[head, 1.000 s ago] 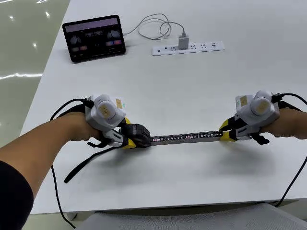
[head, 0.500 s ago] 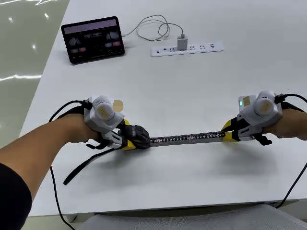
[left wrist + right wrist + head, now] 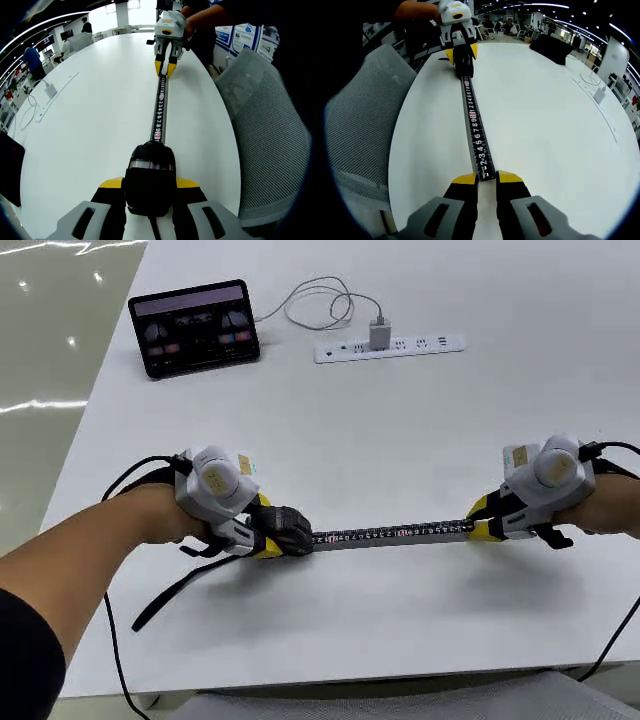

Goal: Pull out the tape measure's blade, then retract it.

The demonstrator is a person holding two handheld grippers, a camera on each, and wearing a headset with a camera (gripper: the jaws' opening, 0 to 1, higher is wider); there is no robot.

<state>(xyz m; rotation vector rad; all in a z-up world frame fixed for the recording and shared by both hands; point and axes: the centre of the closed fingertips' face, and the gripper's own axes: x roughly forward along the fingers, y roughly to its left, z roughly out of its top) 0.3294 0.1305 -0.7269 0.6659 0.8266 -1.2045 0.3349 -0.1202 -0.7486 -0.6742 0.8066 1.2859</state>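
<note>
The black tape measure case (image 3: pixel 283 530) lies low on the white table, and my left gripper (image 3: pixel 262 537) is shut on it; in the left gripper view the case (image 3: pixel 149 175) sits between the yellow-tipped jaws. Its black blade (image 3: pixel 392 533) with white numbers runs flat to the right across the table. My right gripper (image 3: pixel 480 519) is shut on the blade's end, and in the right gripper view the blade (image 3: pixel 475 132) leads from my right gripper (image 3: pixel 486 177) to the case (image 3: pixel 463 62). The right gripper (image 3: pixel 165 68) shows far off in the left gripper view.
A tablet (image 3: pixel 194 326) stands at the back left of the table (image 3: pixel 400 440). A white power strip (image 3: pixel 390 344) with a charger and coiled cable (image 3: pixel 325 295) lies at the back middle. A grey mesh chair (image 3: pixel 265 120) stands at the near table edge. Cables trail from both grippers.
My right gripper has drawn a little further right with the blade's end, so more blade lies out. The left gripper holds the case in about the same place.
</note>
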